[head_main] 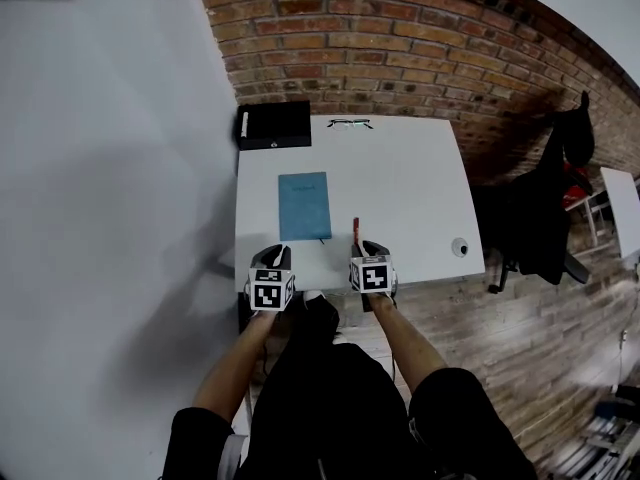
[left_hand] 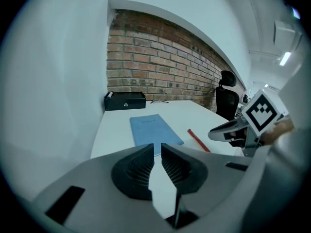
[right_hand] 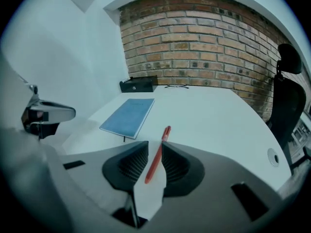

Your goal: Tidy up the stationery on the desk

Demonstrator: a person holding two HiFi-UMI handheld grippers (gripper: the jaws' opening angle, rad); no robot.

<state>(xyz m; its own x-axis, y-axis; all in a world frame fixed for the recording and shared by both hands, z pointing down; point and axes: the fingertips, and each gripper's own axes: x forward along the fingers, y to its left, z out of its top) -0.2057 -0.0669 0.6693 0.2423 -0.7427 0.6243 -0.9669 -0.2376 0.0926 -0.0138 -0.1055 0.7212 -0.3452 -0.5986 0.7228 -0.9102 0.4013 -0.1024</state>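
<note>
Desk (head_main: 410, 183): white top set against a brick wall (head_main: 400, 28); we find all the stationery lying on it.
Blue notebook (head_main: 304, 206): closed and flat, left of the desk's middle, just ahead of the left gripper and apart from it.
Red pen (right_hand: 156, 157): flat on the desk just right of the notebook, not touching it, running lengthwise away from us; its near end reaches the right gripper's tips.
Left gripper (left_hand: 157, 148): held over the near edge of the desk. We see its pads (left_hand: 138, 166) drawn almost together, with only a thin slit between them. Bare desk shows through the slit and nothing is held.
Right gripper (right_hand: 155, 142): beside the left one, at the same edge. Its pads (right_hand: 132, 166) stand a little apart, and the pen shows slantwise in the gap, narrower than the gap. In the left gripper view the pen lies on the desk below this gripper's finger, so we read it as not pinched.
Black box (head_main: 273, 125): at the far left corner of the desk, against the wall.
Glasses (head_main: 350, 122): at the far edge, just right of the box.
Round fitting (head_main: 460, 247): set in the desk top near its right front corner.
Office chair (head_main: 545, 203): black, to the right of the desk and apart from it, with a dark garment hanging over it.
Forearms (head_main: 400, 343): bare, reaching up from the lower part of the head view to the two grippers.
</note>
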